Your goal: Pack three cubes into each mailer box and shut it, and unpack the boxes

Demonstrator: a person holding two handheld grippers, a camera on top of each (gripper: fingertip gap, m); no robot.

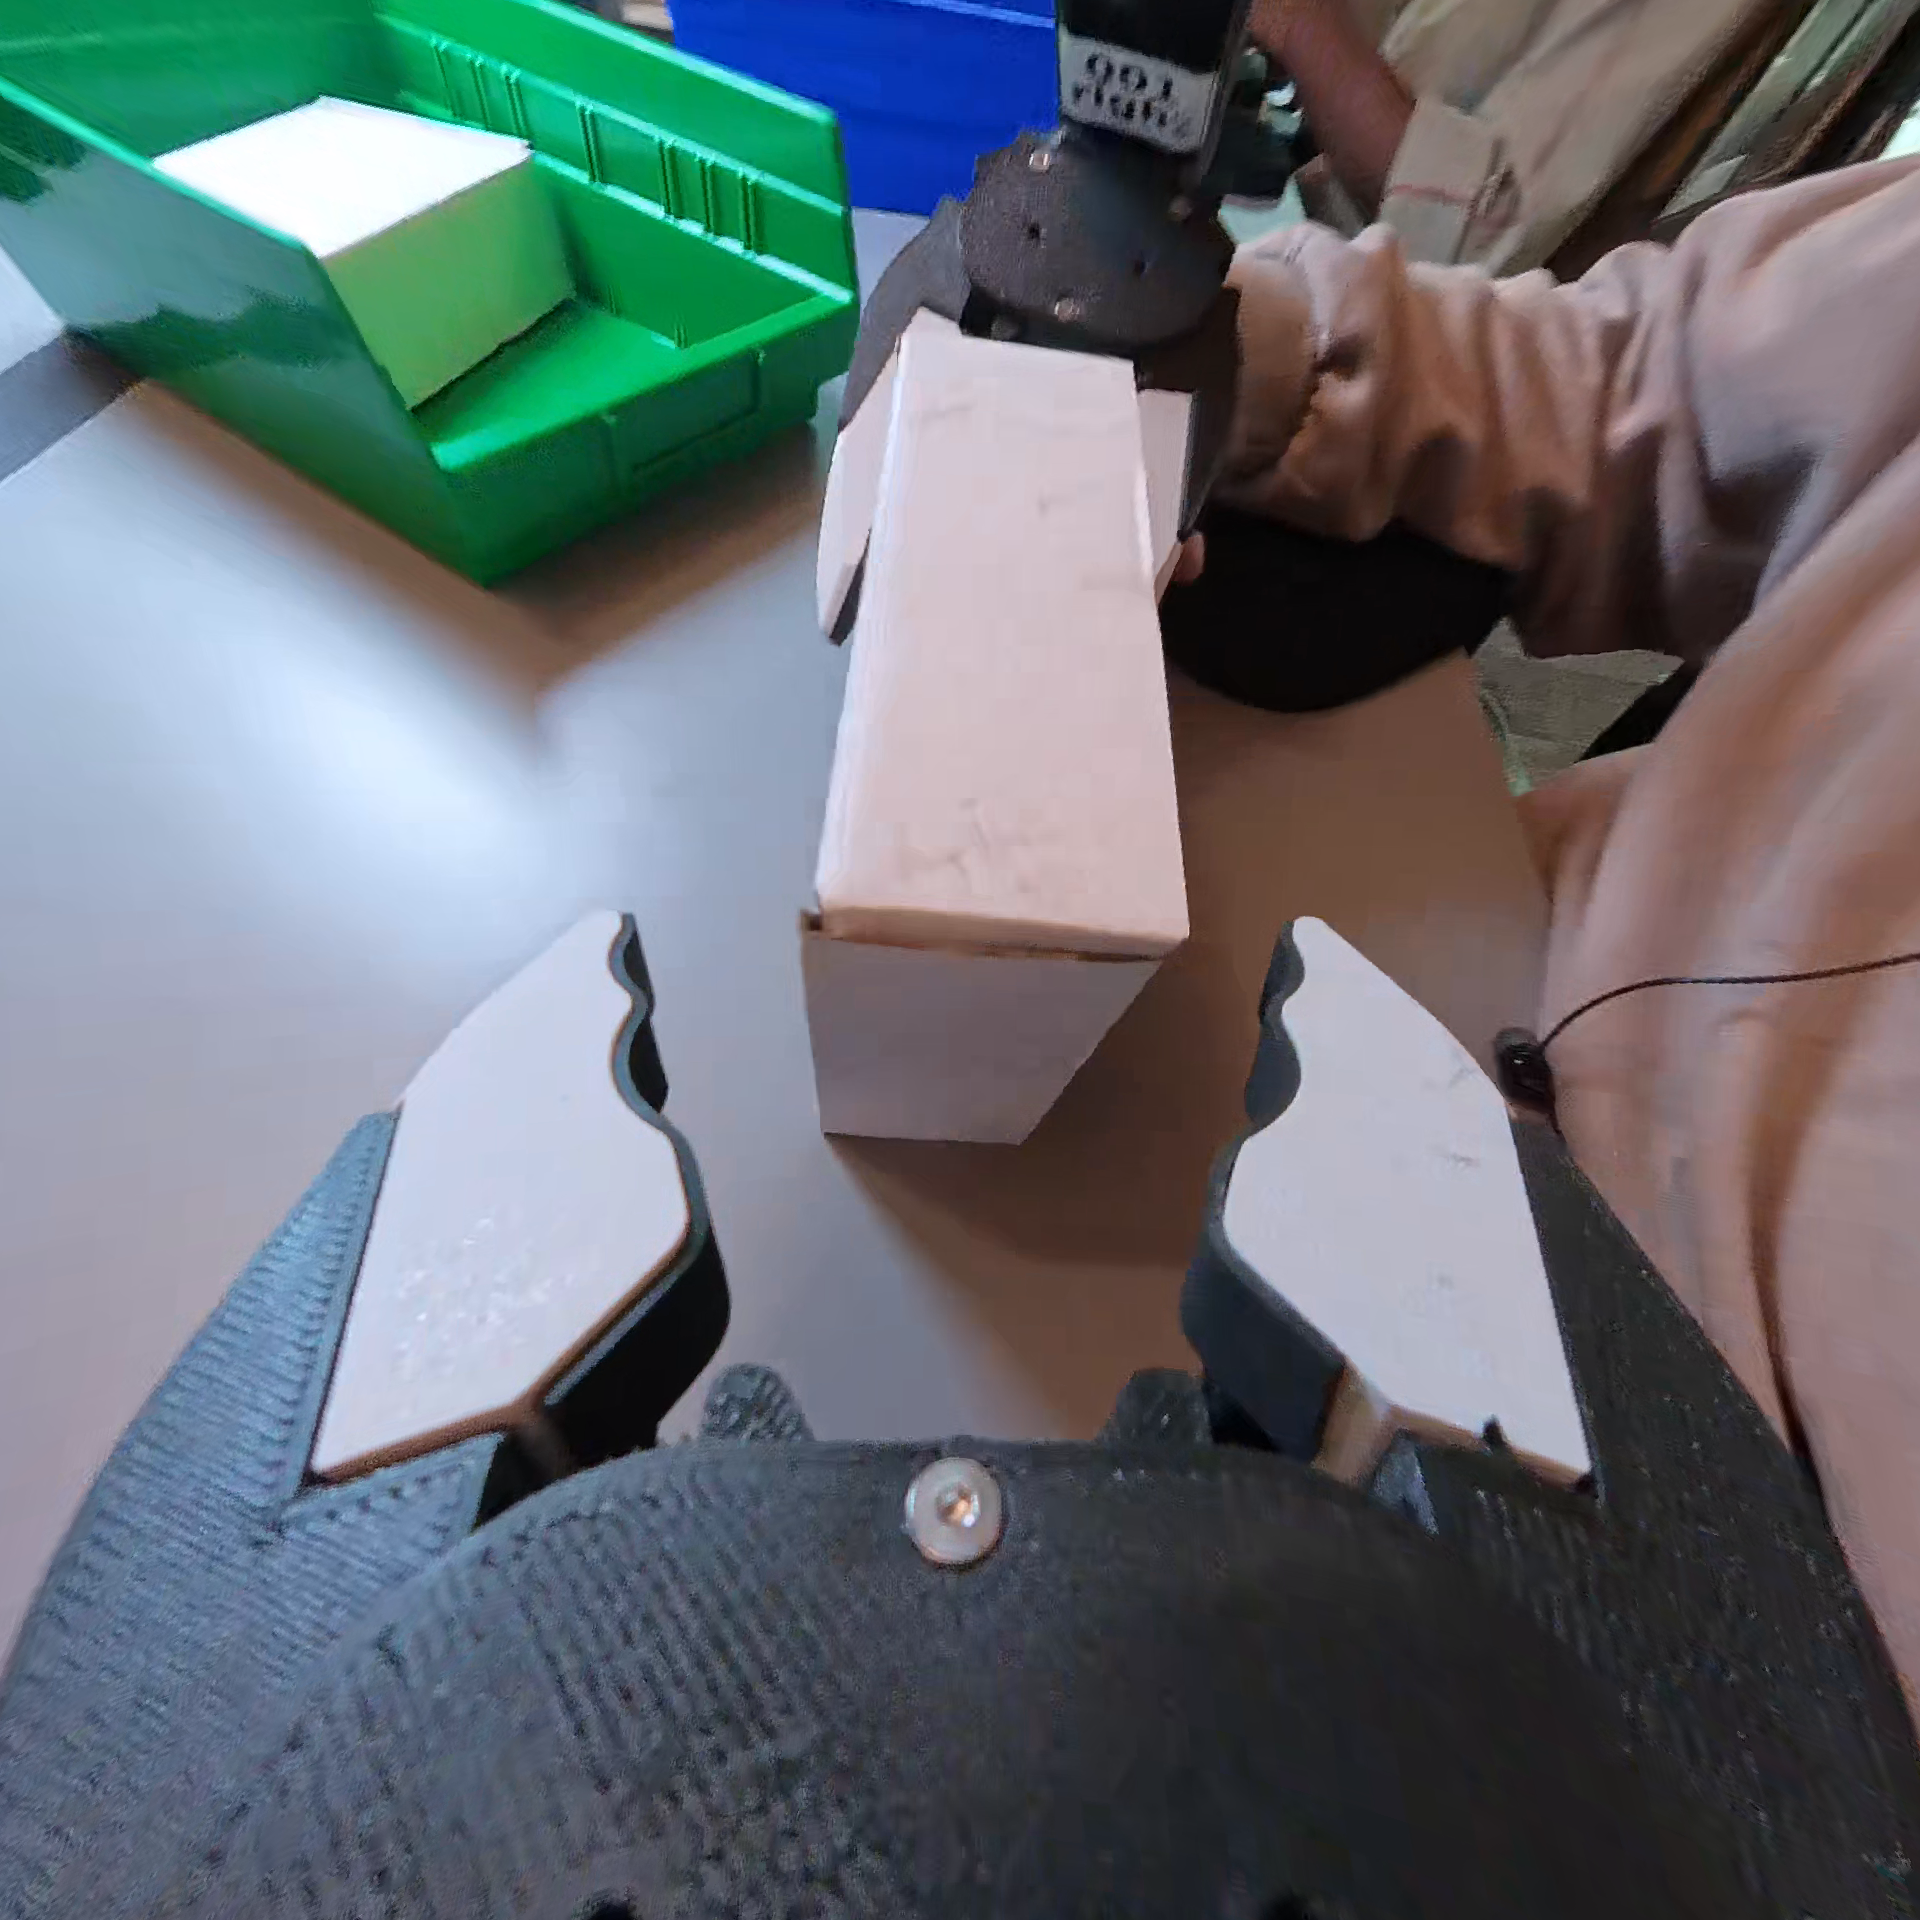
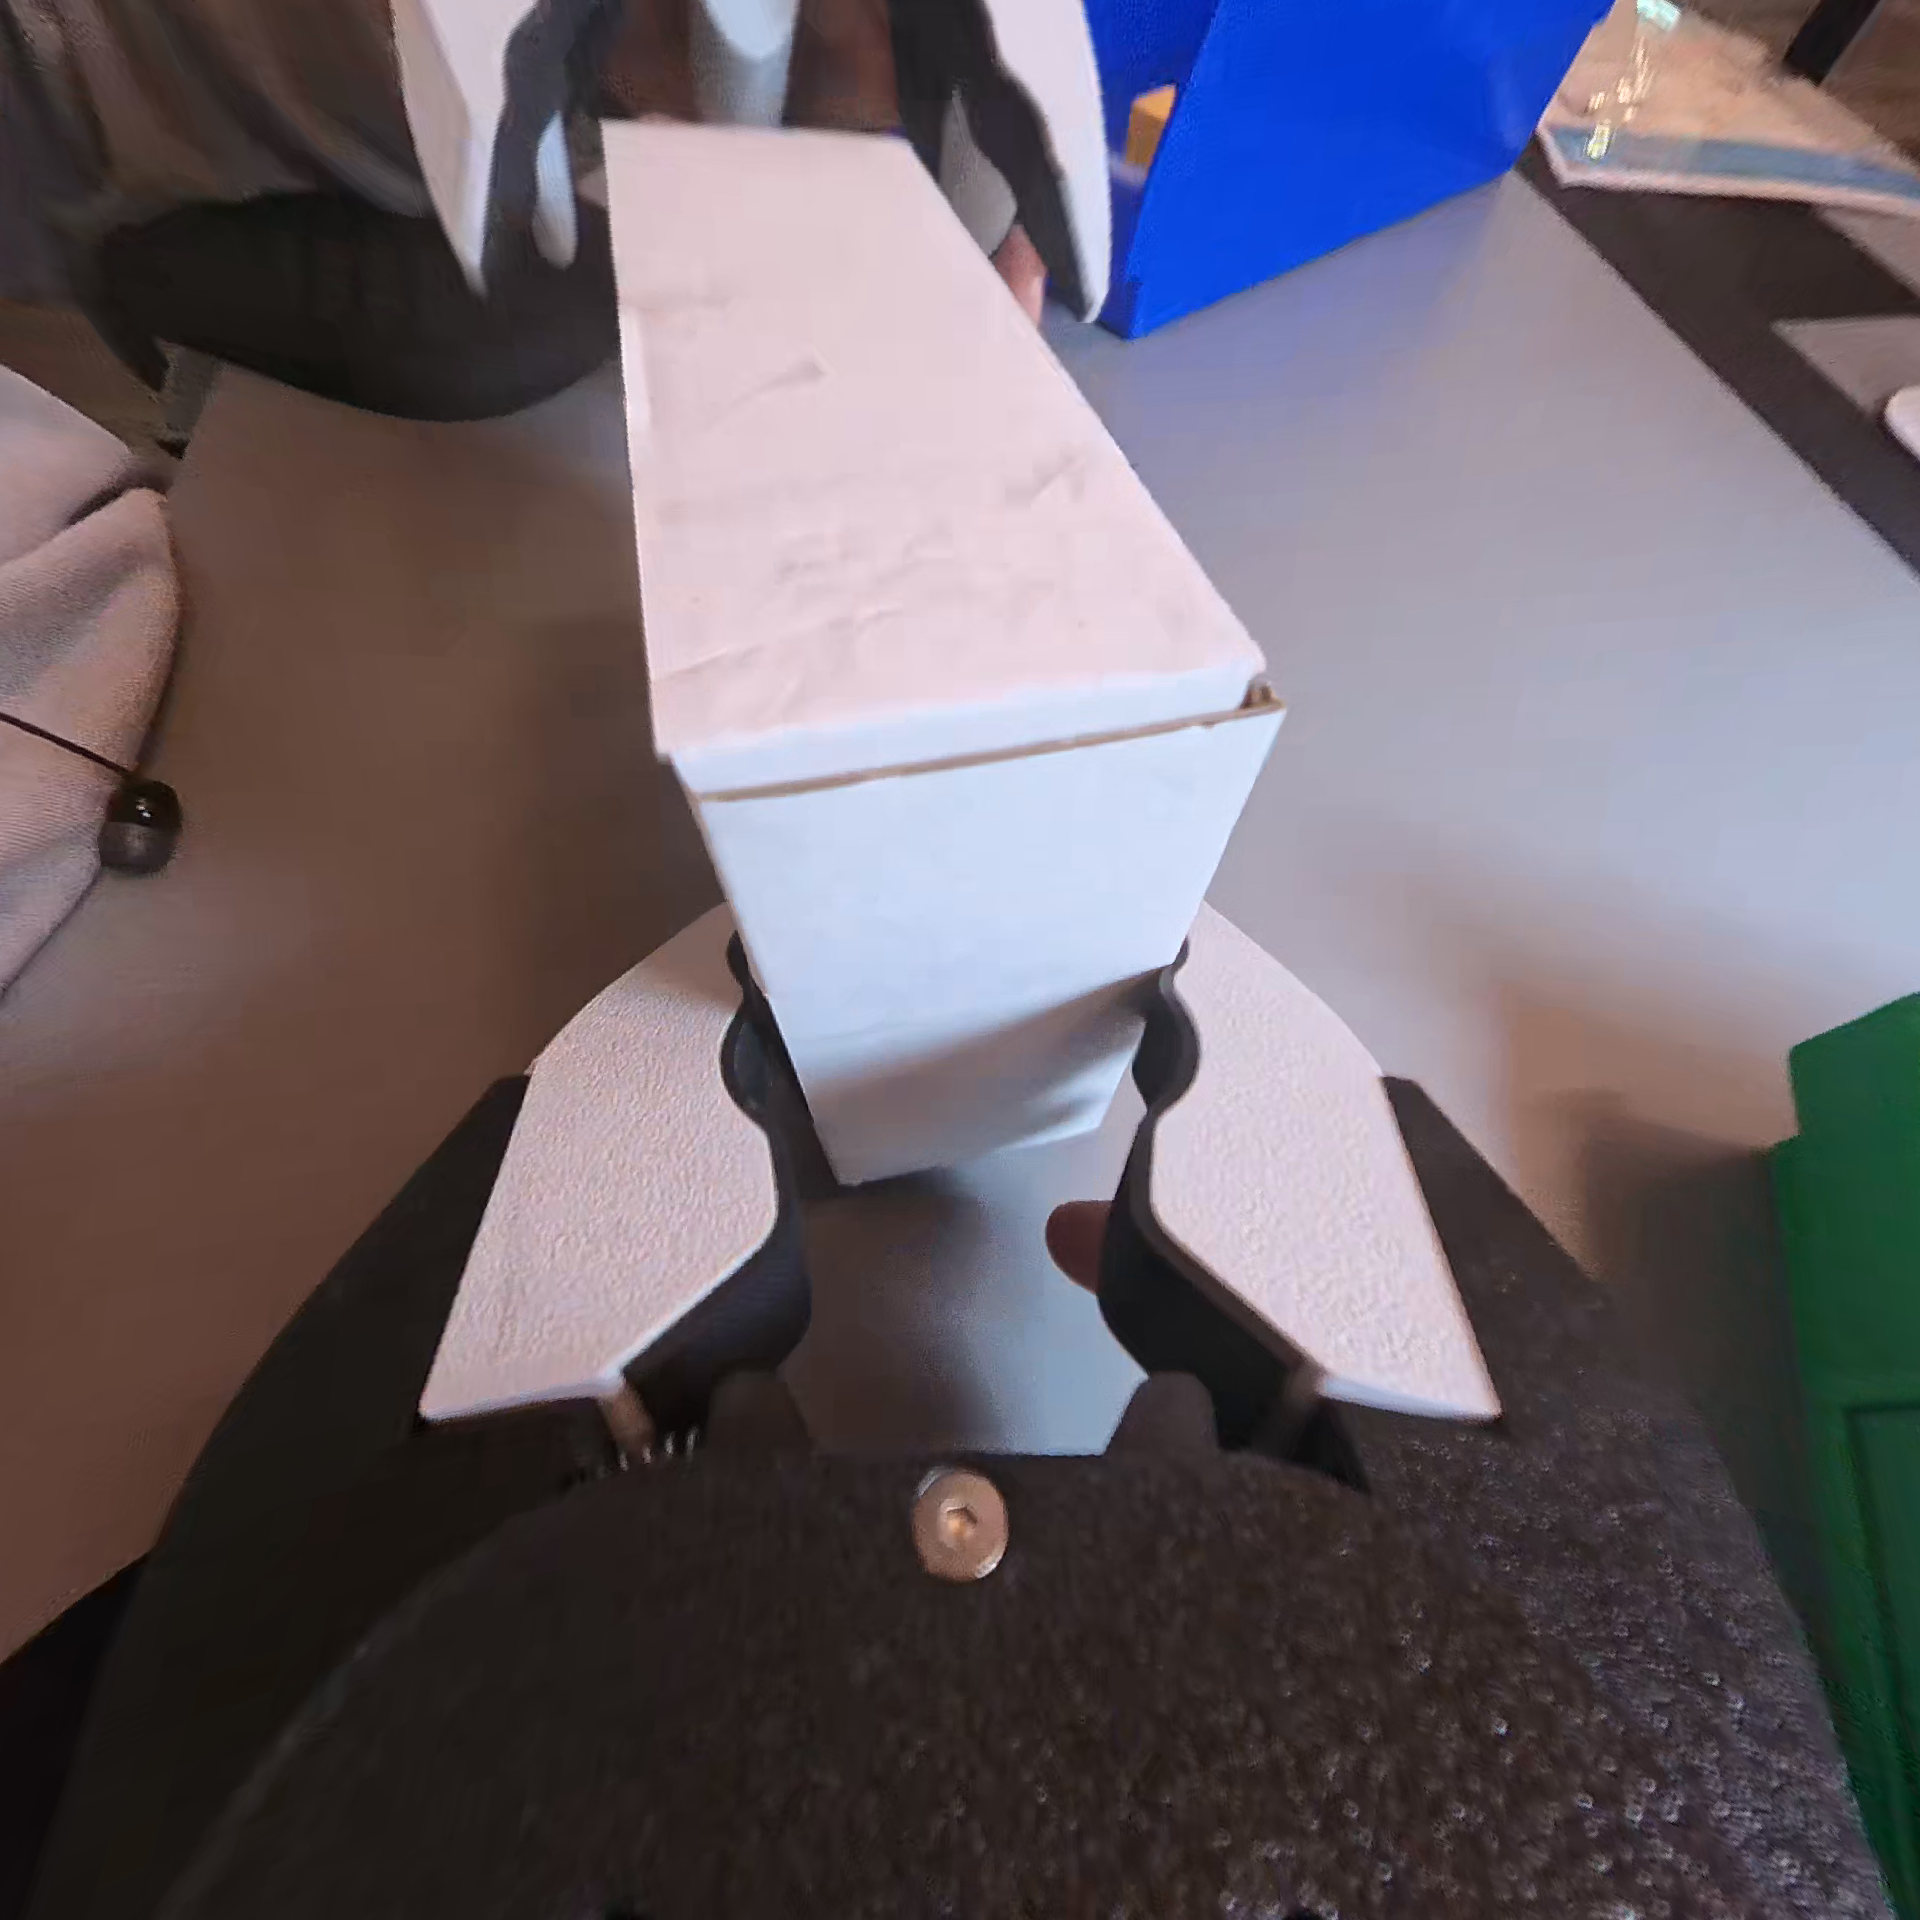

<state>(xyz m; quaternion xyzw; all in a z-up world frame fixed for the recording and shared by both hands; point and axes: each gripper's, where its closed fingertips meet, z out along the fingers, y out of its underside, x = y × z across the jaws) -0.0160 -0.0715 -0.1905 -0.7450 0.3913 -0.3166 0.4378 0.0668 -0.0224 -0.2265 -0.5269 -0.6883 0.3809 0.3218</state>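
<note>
Black left claw [image 1: 956, 997], nearest the lens, gapes wide and empty just short of the white mailer box [image 1: 997, 665]. Closed, the box lies lengthwise on the grey table [image 1: 312, 831]. Right claw [image 2: 961, 997] pinches the box's far end between its fingers. Green bin [image 1: 582, 416] behind holds a second white box [image 1: 353, 208]; a blue bin [image 1: 883, 73] stands beyond. Writing on the right claw's sticker [image 1: 1138, 88] is not transcribed.

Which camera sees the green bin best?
The left wrist view: the green bin shows nearly whole there, with a white box lying inside. The right wrist view catches only a corner of the green bin at its right edge.
</note>
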